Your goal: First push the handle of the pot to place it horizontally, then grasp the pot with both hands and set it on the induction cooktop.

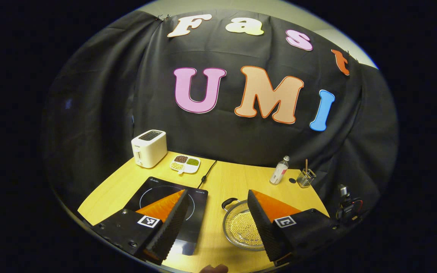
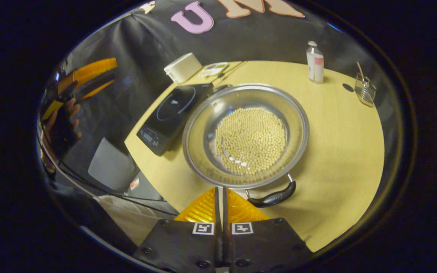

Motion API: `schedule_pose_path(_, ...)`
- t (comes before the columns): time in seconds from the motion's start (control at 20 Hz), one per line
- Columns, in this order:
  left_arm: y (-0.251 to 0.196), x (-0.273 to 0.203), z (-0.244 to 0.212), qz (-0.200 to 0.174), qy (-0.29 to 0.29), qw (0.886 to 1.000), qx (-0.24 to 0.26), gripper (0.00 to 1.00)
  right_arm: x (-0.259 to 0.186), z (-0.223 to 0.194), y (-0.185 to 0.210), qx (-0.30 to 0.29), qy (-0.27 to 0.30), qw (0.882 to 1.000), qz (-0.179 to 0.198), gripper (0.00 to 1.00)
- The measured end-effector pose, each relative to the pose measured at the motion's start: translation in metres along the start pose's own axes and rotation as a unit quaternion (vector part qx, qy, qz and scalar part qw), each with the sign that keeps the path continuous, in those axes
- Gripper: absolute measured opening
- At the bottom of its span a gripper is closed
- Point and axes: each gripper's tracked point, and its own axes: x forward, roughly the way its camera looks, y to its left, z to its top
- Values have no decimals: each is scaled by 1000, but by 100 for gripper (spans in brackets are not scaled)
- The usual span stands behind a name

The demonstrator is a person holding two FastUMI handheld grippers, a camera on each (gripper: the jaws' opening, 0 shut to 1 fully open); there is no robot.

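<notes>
above, left claw [image 1: 215, 212] gapes wide over the table [image 1: 233, 178]; right claw [image 2: 221, 197] is pinched together just beside the pot [image 2: 246, 135].

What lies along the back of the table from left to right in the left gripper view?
Toaster → divided dish of beans → black power cord → small bottle → clear glass holder with a stick in it.
</notes>
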Motion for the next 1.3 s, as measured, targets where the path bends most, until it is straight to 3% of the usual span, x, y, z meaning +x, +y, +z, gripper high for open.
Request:
schedule_pose_path(0.15,10,12,-1,-10,6,1000,14,91,12,-18,-9,-20,48,998,-18,3)
schedule_pose_path(0.35,17,24,-6,-20,17,1000,13,94,20,-26,-21,-29,75,996,-44,3)
schedule_pose_path(0.75,11,54,-26,-44,47,998,9,94,15,-20,-48,0,73,994,-79,2)
schedule_pose_path(1.3,-9,86,-101,-73,142,987,-2,95,20,5,-89,34,65,992,-107,0)
